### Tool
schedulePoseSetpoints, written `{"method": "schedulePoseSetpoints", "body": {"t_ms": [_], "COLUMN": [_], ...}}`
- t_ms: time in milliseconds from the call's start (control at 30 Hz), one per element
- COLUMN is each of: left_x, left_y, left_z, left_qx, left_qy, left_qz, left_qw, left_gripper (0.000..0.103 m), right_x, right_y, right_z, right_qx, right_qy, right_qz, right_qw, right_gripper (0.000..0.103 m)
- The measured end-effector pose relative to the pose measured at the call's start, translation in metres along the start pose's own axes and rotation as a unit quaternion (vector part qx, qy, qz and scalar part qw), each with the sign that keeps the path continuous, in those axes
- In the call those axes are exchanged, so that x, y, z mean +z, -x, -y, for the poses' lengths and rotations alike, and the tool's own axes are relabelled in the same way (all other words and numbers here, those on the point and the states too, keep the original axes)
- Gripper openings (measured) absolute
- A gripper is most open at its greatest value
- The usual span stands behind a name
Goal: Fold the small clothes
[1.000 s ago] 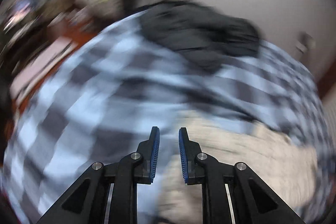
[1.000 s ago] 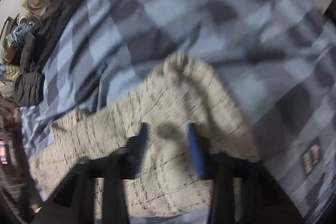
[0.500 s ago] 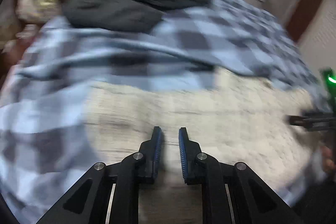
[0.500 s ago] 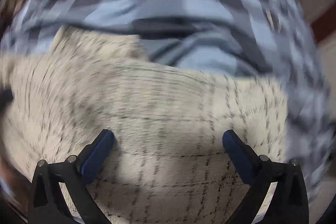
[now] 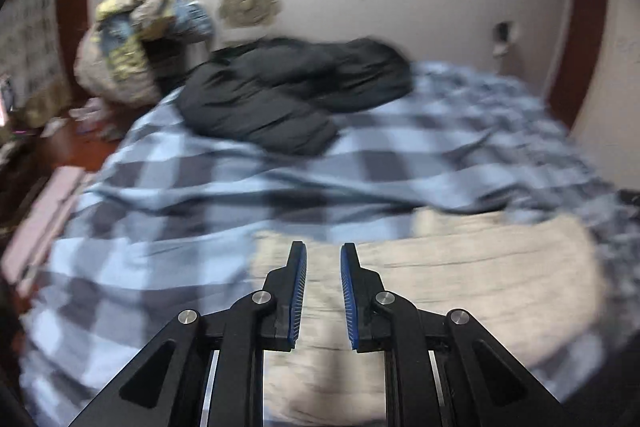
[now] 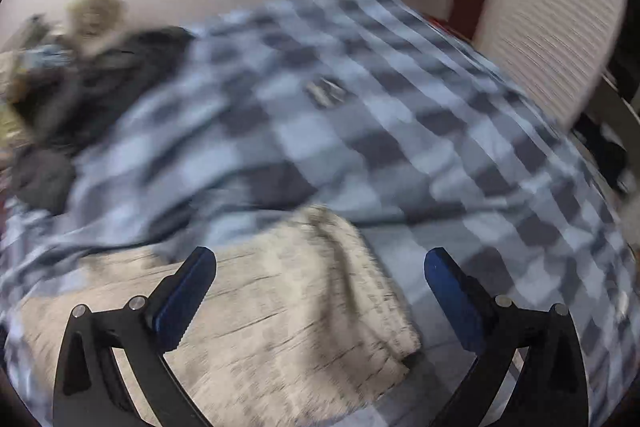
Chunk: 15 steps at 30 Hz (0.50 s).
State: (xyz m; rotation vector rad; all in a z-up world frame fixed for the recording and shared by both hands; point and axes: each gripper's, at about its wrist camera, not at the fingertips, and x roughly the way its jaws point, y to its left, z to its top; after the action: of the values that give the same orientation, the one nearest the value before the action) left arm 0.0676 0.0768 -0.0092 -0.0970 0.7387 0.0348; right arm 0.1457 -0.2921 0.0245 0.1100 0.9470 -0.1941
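The cream knitted garment with thin dark grid lines (image 6: 280, 311) lies flat on the blue-and-grey checked bed cover (image 6: 360, 131), close to the near edge of the bed, with one folded-over ridge running up toward its far tip. The fold looks partly made, and the step in hand seems to be the pause between folds: picking the next edge to grip.

To do that well, the right gripper (image 6: 320, 287) should come down on the garment's outer edge rather than its middle, pinch only the top layer, and carry it across in one level sweep so the layers stack squarely. The ridge near the garment's right side should be smoothed first, or it will be locked into the fold. The left gripper (image 5: 323, 291) can press on the opposite side to stop the knit sliding over the cover.

The right gripper hangs above the garment, angled steeply down, its blue-padded jaws spread wide with nothing between them; the cloth below is not touched. The left gripper also tilts downward over the garment's (image 5: 460, 287) left part, its jaws drawn narrow with a slim gap, and no cloth pinched in it. A dark padded jacket (image 5: 288, 99) lies well apart toward the far edge of the bed.
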Motion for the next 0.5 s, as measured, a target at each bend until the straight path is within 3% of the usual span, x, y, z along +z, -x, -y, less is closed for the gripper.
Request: {"method": "schedulePoseSetpoints", "body": {"t_ms": [67,167,233,333,500], "left_x": [-0.005,-0.022,-0.032,-0.041,-0.053], "left_y": [-0.002,-0.028,-0.046,-0.06,-0.073], "left_z": [0.008,0.013,0.023,0.032,0.022], "left_qx": [-0.01,-0.016,0.001,0.005,-0.008], "left_qy": [-0.005,-0.001,-0.045,-0.073,-0.082], "left_qz": [-0.021,-0.118,-0.158,-0.159,-0.146], "left_qw": [0.9997,0.9929,0.9864,0.9846,0.9859], "left_gripper": [0.016,0.016,0.016,0.016,0.016], "right_x": [-0.016,-0.036,-0.047,-0.053,-0.047], "right_y": [0.017,0.018,0.017,-0.011,-0.04], "right_z": [-0.015,-0.025,-0.029,-0.042,-0.06], "right_qx": [0.058,0.099,0.147,0.176,0.144], "right_qy": [0.045,0.101,0.127,0.144,0.141], "right_qz": [0.001,0.0,-0.024,-0.086,-0.105], "right_qw": [0.997,0.99,0.981,0.97,0.974], "right_gripper": [0.102,0.102,0.102,0.102,0.102]}}
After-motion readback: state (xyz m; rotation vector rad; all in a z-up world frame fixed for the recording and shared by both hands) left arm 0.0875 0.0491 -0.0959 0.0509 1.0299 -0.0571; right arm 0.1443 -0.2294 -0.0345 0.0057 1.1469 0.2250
